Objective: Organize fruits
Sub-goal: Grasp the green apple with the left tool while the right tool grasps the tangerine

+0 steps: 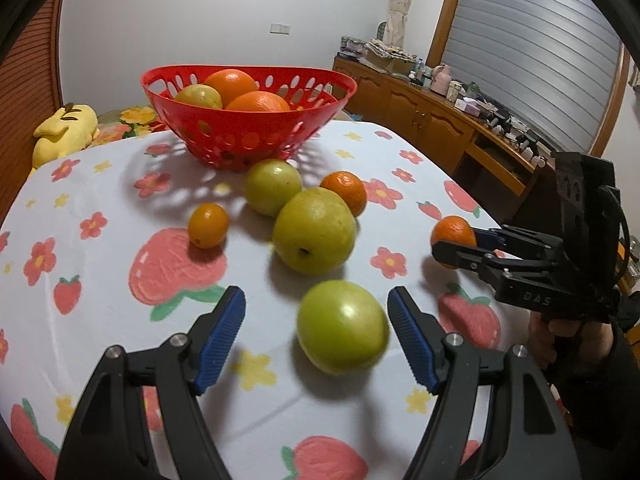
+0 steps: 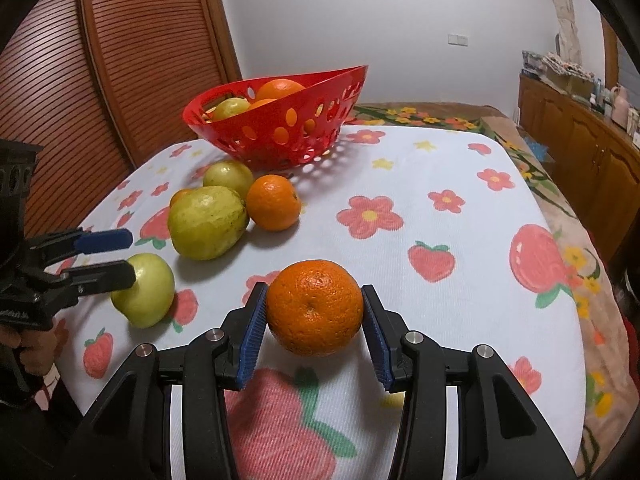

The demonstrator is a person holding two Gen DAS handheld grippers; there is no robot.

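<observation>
Fruits lying loose on flowered tablecloth (image 2: 440, 168), near red perforated plastic basket (image 2: 280, 136) at far side. Gripping round orange mandarin (image 2: 315, 307) in right gripper (image 2: 315, 320), pads touching both sides; lifting toward basket likely next. Straddling smooth green apple (image 1: 343, 327) with left gripper (image 1: 316, 332), spread wide, reaching forward low.

Flowered tablecloth (image 2: 420, 184) carries red basket (image 2: 280, 128), 3 green fruits, small oranges.
</observation>
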